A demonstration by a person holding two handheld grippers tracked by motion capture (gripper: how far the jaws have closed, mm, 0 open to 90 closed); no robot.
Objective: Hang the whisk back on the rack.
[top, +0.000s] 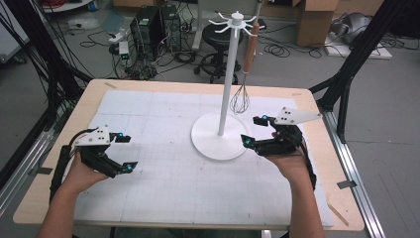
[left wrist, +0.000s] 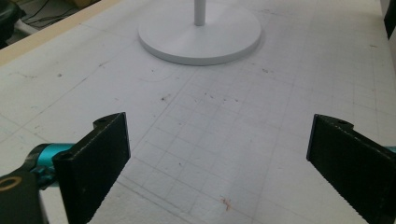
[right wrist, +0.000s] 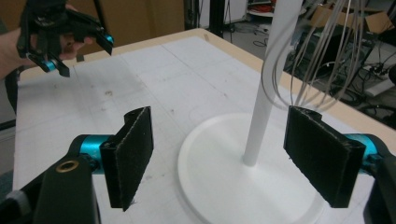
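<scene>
1. A whisk (top: 241,96) with a wooden handle hangs from a hook at the top of a white stand (top: 227,74); its wire head dangles just beside the pole, clear of the round base (top: 210,144). The stand sits toward the far right part of the surface (top: 148,198)
2. The right claw (top: 251,131) hovers at the right side of the base, low and near the pole, jaws wide with nothing between them. In the right gripper view the pole and the whisk wires (right wrist: 317,51) stand beyond the gap between its pads, the wires higher than the jaws
3. The left claw (top: 128,152) is held near the left edge of the surface, well apart from the stand, jaws also wide and empty; the left gripper view looks across bare gridded surface toward the base (left wrist: 201,39)
4. Judged from this, the work looks to be at its start: the whisk is on its hook, untouched
5. Left to do, as I read it: raise the right claw to the whisk, close on it, lift it off the hook; which part it will grip I cannot tell
</scene>
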